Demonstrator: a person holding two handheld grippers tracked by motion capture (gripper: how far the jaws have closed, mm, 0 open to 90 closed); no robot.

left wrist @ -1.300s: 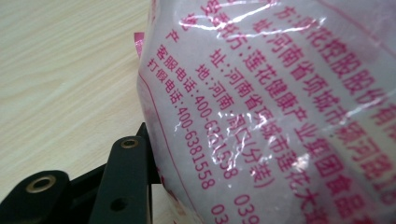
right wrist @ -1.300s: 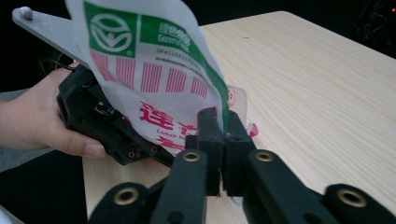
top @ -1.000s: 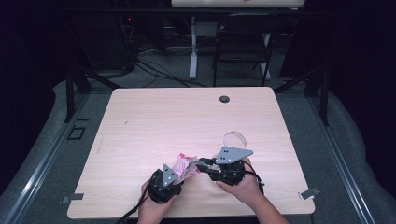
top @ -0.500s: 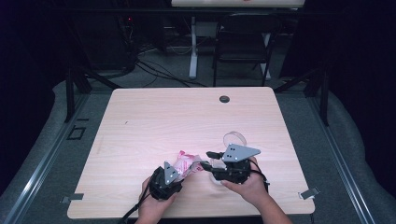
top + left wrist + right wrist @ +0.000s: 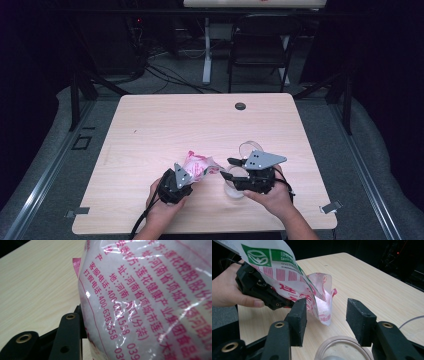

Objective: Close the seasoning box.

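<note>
A pink-and-white printed plastic bag (image 5: 200, 166) hangs just above the table, and my left gripper (image 5: 191, 175) is shut on its lower part. In the left gripper view the bag (image 5: 150, 295) lies close against one black finger (image 5: 68, 336) and hides the other. My right gripper (image 5: 230, 169) sits right of the bag. Its jaws have just been opening and stand wide apart with nothing between the pads (image 5: 325, 315). The bag's open mouth (image 5: 322, 297) lies just beyond its left finger (image 5: 298, 320). Below this gripper stands a clear round container (image 5: 344, 348).
A second clear round piece (image 5: 251, 148) lies on the wooden table (image 5: 165, 125) behind the right gripper. A black grommet (image 5: 240, 106) sits near the far edge. A chair (image 5: 260, 47) and cables stand beyond the table.
The right gripper's jaws have opened and drawn slightly right, away from the bag. The left gripper has lifted the bag a little.
</note>
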